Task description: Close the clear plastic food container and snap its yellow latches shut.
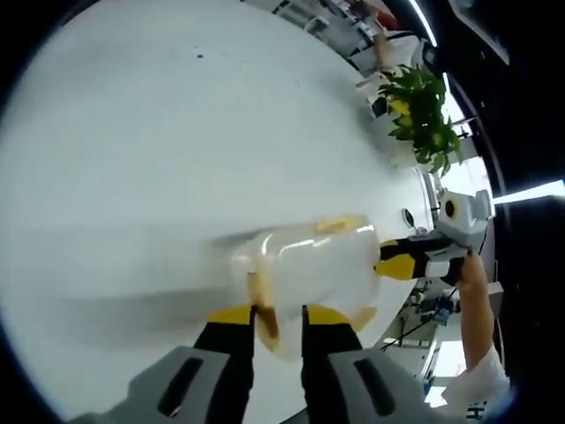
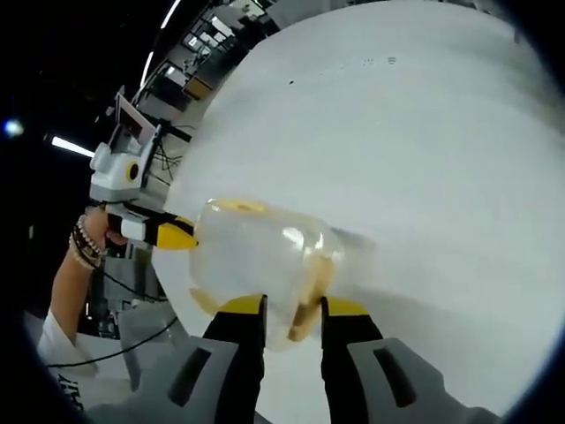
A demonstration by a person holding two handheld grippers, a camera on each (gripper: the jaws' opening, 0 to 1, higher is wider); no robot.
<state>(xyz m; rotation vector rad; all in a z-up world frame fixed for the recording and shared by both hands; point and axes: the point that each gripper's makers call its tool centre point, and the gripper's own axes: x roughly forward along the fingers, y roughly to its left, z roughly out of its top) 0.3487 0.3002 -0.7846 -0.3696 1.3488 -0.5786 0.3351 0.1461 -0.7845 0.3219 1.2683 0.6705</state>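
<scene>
**Clear container between two grippers over the white table**

In the left gripper view, the left gripper (image 1: 278, 316) has its yellow-tipped jaws closed on one end of the clear plastic container (image 1: 305, 269), blurred, above the smooth white round table (image 1: 177, 141). At the far end the right gripper (image 1: 397, 262) touches the container; whether it grips, I cannot tell. A leafy green plant (image 1: 422, 115) stands beyond.

A: Lighting?
B: Bright and even overhead; ceiling strip lights (image 2: 71, 144) glow against a dark background. White desk (image 1: 177, 132) nearly blown out, shadows soft.
A: Sharpness?
B: Motion blur smears the container (image 1: 305, 269). Strong fisheye bending at the edges in both views.
</scene>
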